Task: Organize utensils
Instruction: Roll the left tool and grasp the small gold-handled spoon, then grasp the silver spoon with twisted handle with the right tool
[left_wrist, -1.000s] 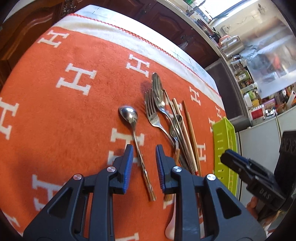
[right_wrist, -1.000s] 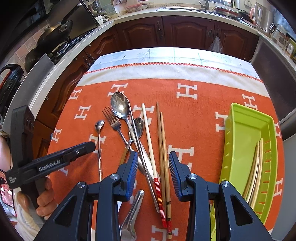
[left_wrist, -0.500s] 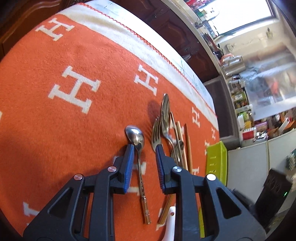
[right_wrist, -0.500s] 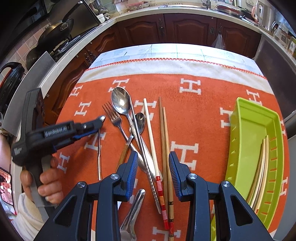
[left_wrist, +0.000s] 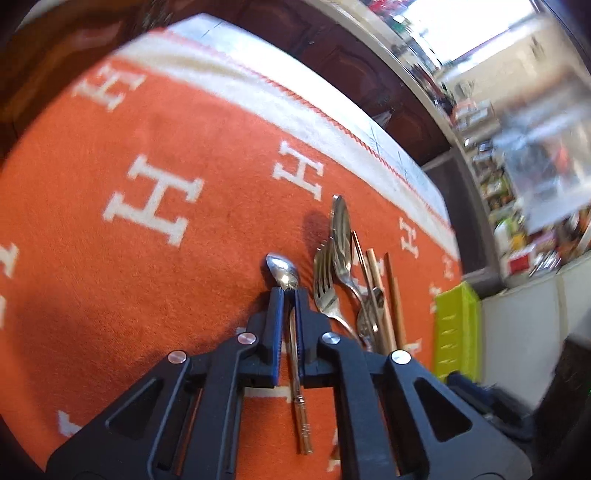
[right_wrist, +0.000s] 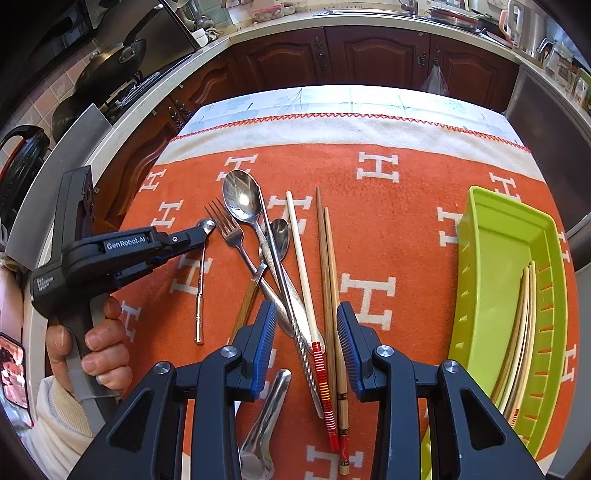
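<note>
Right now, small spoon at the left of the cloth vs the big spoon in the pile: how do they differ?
The small spoon lies apart from the pile; the big spoon is tangled with a fork and chopsticks.
The left gripper has just closed its fingers on the small spoon's neck; nothing grips the big spoon.
The small spoon's bowl is far narrower.
Both are shiny metal, bowls toward the far edge.

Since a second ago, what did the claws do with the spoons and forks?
The left claw moved forward along the small silver teaspoon with the thin gold-tipped handle and has just closed on its neck. The right claw kept half open above the chopsticks, gripping nothing. The green plastic tray and the other utensils stayed put.
</note>
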